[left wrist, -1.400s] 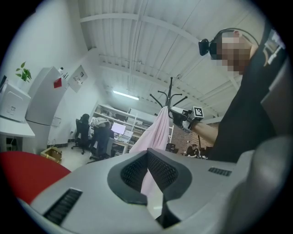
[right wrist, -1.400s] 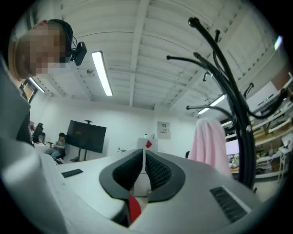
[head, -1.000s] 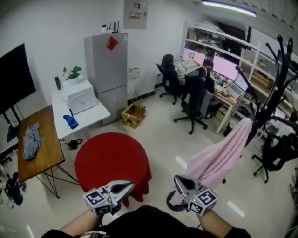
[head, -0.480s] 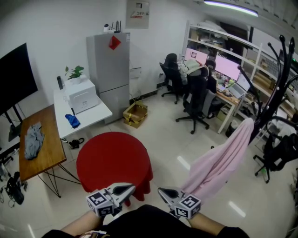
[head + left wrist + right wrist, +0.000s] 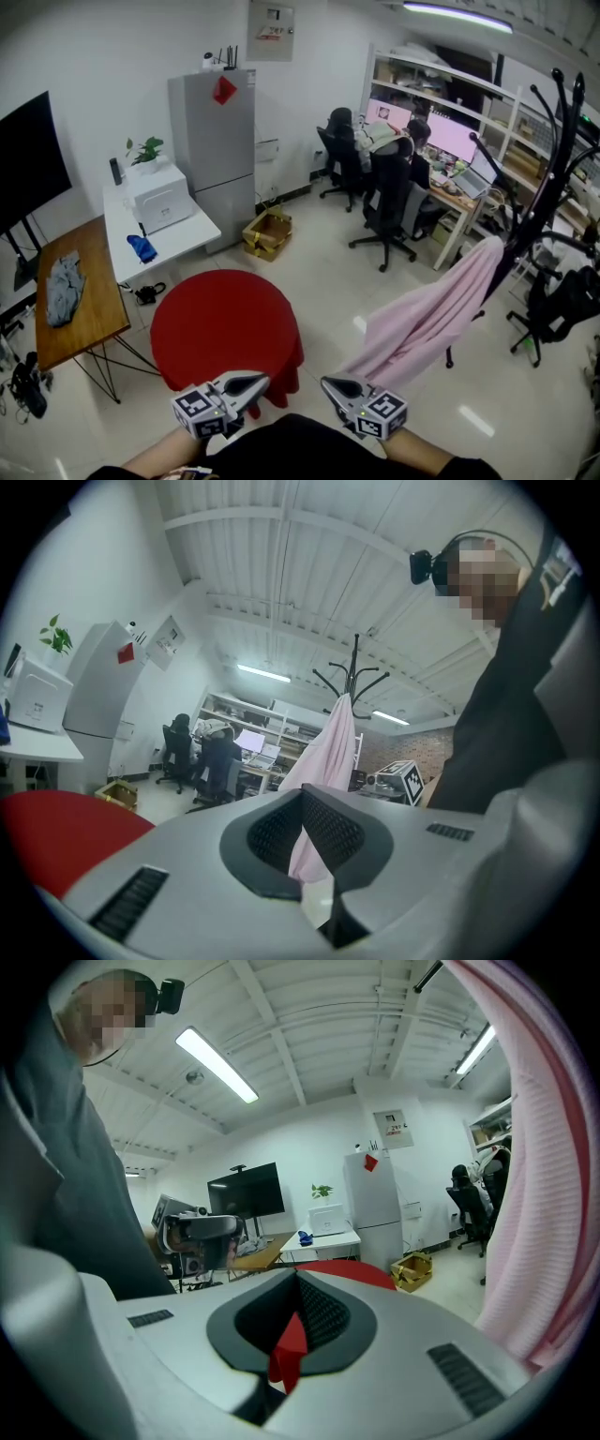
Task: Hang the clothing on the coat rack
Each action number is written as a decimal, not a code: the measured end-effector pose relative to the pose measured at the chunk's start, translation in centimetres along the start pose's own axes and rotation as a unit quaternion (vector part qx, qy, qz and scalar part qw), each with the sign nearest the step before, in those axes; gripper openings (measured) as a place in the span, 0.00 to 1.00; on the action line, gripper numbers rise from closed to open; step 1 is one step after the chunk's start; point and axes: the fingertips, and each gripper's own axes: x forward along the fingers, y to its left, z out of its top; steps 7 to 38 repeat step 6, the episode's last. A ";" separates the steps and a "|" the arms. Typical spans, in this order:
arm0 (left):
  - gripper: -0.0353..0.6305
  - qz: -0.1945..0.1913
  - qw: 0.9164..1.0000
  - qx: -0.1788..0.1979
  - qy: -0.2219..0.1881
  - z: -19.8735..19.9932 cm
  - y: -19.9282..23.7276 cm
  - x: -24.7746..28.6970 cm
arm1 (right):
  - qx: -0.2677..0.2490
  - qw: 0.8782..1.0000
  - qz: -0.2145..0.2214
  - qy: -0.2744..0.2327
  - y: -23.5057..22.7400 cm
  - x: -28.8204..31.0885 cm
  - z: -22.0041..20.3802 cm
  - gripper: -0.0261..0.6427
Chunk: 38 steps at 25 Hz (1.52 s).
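Head view: pink garment (image 5: pixel 441 305) hangs on coat rack (image 5: pixel 548 178), trailing toward glossy pale floor (image 5: pixel 319 253). Red round table (image 5: pixel 225 323) stands left of the rack. Left gripper (image 5: pixel 265 379) and right gripper (image 5: pixel 325 382) have jaws closed, apparently empty.

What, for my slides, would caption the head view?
Pink garment hangs on the black coat rack; left gripper and right gripper shut, empty, below.
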 end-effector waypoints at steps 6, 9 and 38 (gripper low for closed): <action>0.04 0.002 1.000 -0.002 0.003 0.1 0.0 -0.3 | -0.005 1.000 -0.003 -0.006 -0.3 -0.3 0.3 0.03; 0.04 0.002 1.000 -0.002 0.003 0.1 0.0 -0.3 | -0.005 1.000 -0.003 -0.006 -0.3 -0.3 0.3 0.03; 0.04 0.002 1.000 -0.002 0.003 0.1 0.0 -0.3 | -0.005 1.000 -0.003 -0.006 -0.3 -0.3 0.3 0.03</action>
